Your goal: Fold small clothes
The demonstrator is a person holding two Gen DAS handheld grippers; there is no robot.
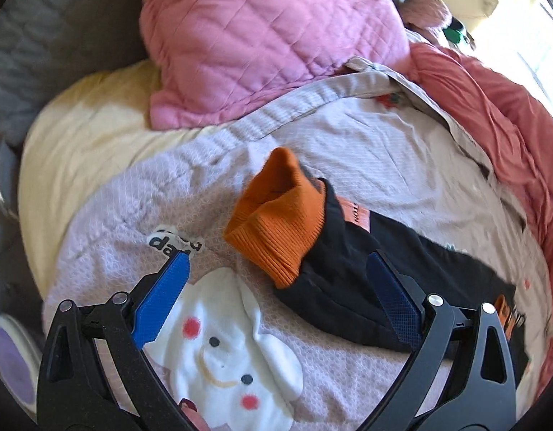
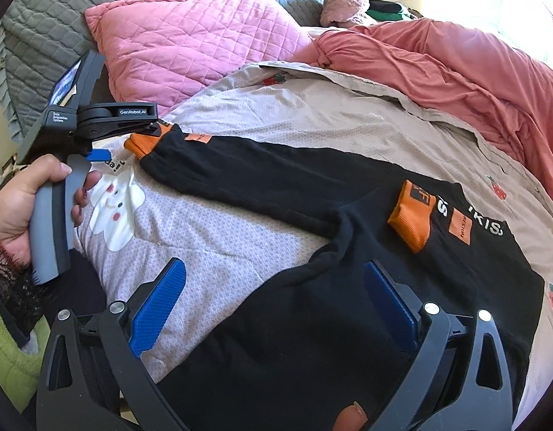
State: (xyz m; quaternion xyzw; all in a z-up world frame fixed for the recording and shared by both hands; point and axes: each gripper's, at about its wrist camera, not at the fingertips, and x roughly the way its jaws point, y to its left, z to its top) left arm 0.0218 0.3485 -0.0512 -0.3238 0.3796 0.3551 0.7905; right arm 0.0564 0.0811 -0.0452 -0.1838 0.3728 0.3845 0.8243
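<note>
Left wrist view: my left claw (image 1: 276, 287) hangs wide over the sweater's (image 2: 294, 197) orange cuff (image 1: 276, 226), mid-bed. My right claw (image 2: 276, 294) gapes wide above its body. Risk: I pinch the blanket (image 2: 204, 222) beneath along with the sleeve, dragging both.

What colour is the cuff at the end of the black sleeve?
The cuff is orange, ribbed knit; the left wrist view shows it best.
</note>
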